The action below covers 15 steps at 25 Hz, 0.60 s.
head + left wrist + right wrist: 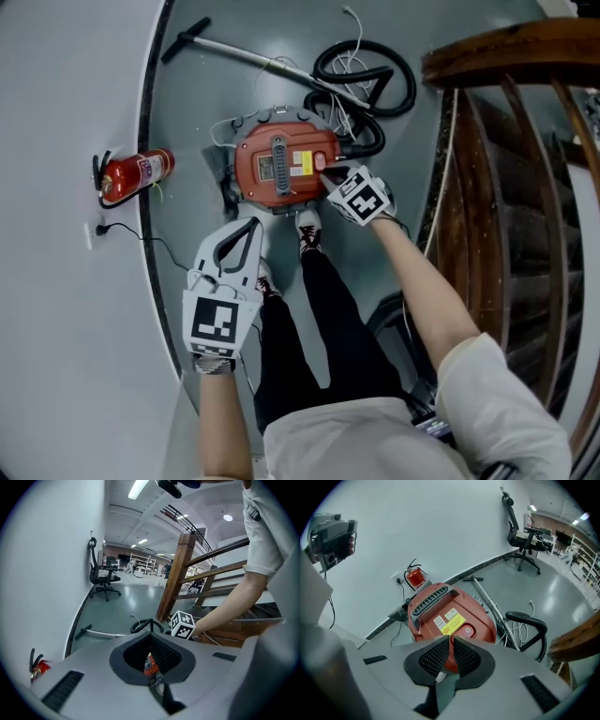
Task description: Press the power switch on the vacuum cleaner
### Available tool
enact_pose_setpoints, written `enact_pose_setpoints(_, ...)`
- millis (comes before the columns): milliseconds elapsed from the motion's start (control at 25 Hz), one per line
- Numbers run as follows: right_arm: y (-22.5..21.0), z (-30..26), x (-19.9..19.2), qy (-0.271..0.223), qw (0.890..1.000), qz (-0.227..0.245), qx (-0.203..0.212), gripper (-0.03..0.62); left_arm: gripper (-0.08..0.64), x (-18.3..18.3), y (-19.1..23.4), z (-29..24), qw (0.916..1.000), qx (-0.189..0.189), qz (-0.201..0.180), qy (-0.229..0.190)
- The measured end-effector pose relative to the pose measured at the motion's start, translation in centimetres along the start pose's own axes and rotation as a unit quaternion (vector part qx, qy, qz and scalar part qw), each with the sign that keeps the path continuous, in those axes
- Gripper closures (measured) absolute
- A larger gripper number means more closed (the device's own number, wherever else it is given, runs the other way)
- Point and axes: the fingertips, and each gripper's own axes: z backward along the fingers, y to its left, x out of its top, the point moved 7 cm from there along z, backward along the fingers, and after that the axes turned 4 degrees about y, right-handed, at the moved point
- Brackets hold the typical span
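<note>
Closest to the person's body, the left gripper (253, 225) hangs by the leg. Its tips are pressed together and there is nothing in it, so it is no help right now. Just past it are the person's shoes (307, 232), very near the red vacuum cleaner (255, 178) that sits on the smooth grey floor (197, 122). The right gripper (330, 175) is stretched out over the near side of the vacuum cleaner. Its two jaws are almost closed, with only a thin slit between them, and it holds nothing. The round power switch (468, 631) is on top of the vacuum cleaner, a little beyond the tips and off to one side, next to a yellow sticker (452, 623). I think the tips could come down on the sticker or on the bare top and miss the switch. A push that goes sideways could slide off the round button, or shove the whole vacuum cleaner along the slick floor. Farther back the black hose (398, 80) lies in a loop, and a shoved vacuum cleaner could bump into it.
</note>
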Motion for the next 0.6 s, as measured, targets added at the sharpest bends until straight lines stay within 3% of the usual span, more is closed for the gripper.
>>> enact_pose_setpoints(280, -0.2, -1.1, 0.4, -0.002, 1.0, -0.004, -0.007, 0.56, 0.563, -1.8, 0.5, -0.2, 0.9999, 0.008, 0.006, 0.011)
enact_pose_setpoints(600, -0.2, -1.8, 0.5, 0.008, 1.0, -0.013, -0.013, 0.56, 0.563, -1.5, 0.9, -0.2, 0.9998, 0.012, 0.004, 0.012)
